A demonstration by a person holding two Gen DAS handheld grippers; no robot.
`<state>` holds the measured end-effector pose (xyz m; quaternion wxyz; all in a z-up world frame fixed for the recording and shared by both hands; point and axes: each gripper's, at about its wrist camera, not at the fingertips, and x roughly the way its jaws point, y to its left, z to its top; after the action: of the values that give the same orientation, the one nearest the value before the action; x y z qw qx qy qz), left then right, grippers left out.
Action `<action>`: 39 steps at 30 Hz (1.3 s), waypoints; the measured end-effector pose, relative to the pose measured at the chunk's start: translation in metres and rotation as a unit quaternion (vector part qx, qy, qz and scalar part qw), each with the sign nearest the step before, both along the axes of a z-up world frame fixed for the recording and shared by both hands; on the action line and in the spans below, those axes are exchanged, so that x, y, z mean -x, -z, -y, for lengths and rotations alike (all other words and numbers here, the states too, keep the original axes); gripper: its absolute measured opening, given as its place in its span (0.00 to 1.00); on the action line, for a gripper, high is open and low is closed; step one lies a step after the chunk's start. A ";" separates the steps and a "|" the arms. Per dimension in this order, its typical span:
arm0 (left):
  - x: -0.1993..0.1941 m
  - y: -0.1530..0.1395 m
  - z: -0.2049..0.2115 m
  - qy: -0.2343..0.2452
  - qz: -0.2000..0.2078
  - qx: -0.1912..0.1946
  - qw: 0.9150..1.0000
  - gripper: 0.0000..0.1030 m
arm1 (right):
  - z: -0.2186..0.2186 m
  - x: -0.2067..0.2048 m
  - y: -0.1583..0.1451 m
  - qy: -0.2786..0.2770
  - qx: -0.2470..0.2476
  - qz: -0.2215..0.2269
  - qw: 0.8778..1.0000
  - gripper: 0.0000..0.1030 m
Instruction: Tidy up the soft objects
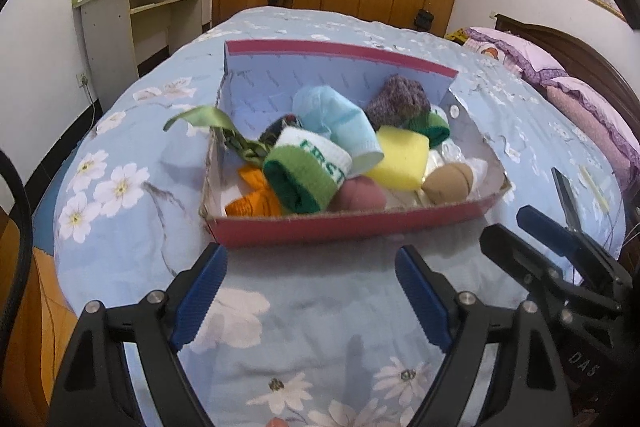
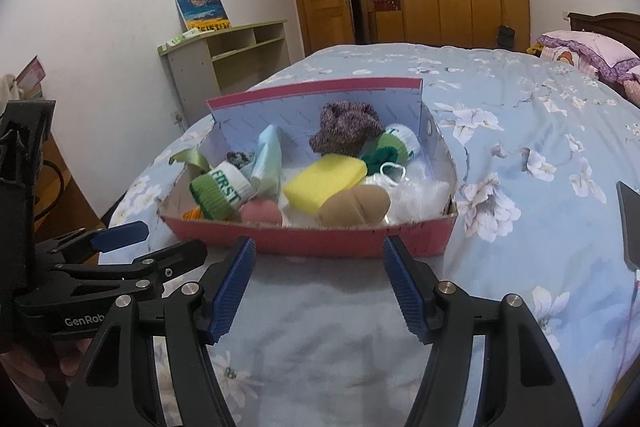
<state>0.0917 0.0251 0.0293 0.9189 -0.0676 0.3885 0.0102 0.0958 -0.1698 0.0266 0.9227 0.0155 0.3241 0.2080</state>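
A red cardboard box (image 1: 344,227) (image 2: 312,239) sits on the flowered bedspread, full of soft things. Inside lie a green and white rolled sock (image 1: 308,175) (image 2: 220,193), a yellow sponge (image 1: 400,159) (image 2: 324,181), a tan rolled sock (image 1: 448,183) (image 2: 356,207), a purple knit piece (image 1: 400,101) (image 2: 346,125), a light blue cloth (image 1: 340,121) and a pink ball (image 1: 360,195) (image 2: 260,213). My left gripper (image 1: 312,267) hangs open just short of the box's near wall, empty. My right gripper (image 2: 320,259) is also open and empty, beside it.
A green ribbon (image 1: 200,119) hangs over the box's left wall. A dark phone (image 2: 630,223) lies on the bed at the right. Pink pillows (image 1: 560,83) and a wooden headboard stand at the far right. A low shelf unit (image 1: 140,19) and wooden wardrobes line the back wall.
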 end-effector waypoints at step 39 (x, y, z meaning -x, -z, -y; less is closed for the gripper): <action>-0.019 0.050 0.008 -0.006 -0.066 -0.011 0.998 0.86 | 0.003 -0.016 0.052 0.027 0.014 -0.070 0.997 0.65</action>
<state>0.1104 0.0167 -0.0206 0.8917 -0.0592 0.4481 0.0242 0.1118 -0.1728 -0.0253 0.9032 0.0260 0.3903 0.1766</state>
